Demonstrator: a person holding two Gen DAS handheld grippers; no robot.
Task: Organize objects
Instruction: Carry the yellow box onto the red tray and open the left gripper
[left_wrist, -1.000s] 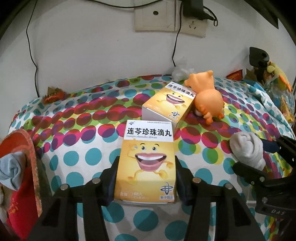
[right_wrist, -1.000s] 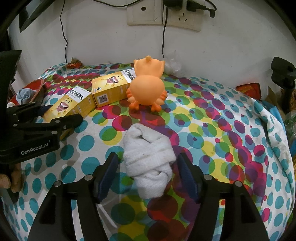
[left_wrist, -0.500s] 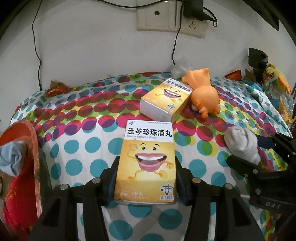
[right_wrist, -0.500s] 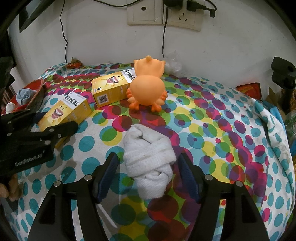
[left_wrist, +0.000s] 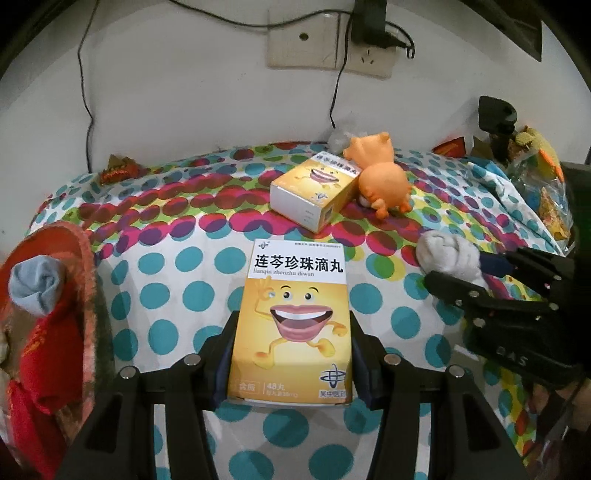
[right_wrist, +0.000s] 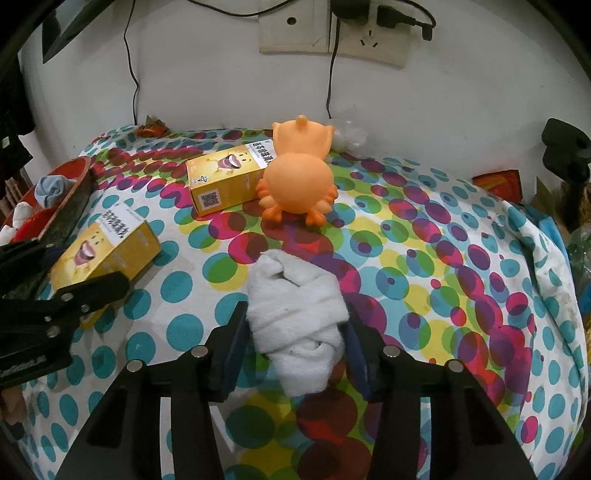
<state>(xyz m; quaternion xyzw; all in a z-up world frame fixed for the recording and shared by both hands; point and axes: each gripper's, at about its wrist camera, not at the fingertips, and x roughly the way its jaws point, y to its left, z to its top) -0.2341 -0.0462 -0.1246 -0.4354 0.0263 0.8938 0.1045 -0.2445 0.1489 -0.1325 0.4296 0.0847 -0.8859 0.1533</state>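
Probably home: polka-dot cloth (right_wrist: 424, 258), wall sockets (right_wrist: 332, 33), rubber toy (right_wrist: 297, 177), socks (right_wrist: 295, 321).

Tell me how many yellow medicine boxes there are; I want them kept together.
2. One medicine box is clamped in the left gripper. The other box lies farther back on the dotted cloth, touching the orange toy. More could be hidden in the red basket.

Left gripper (left_wrist: 291, 354) jaws clamped on yellow box (left_wrist: 293, 314); right gripper (right_wrist: 295, 343) jaws squeezing white sock (right_wrist: 297, 325).
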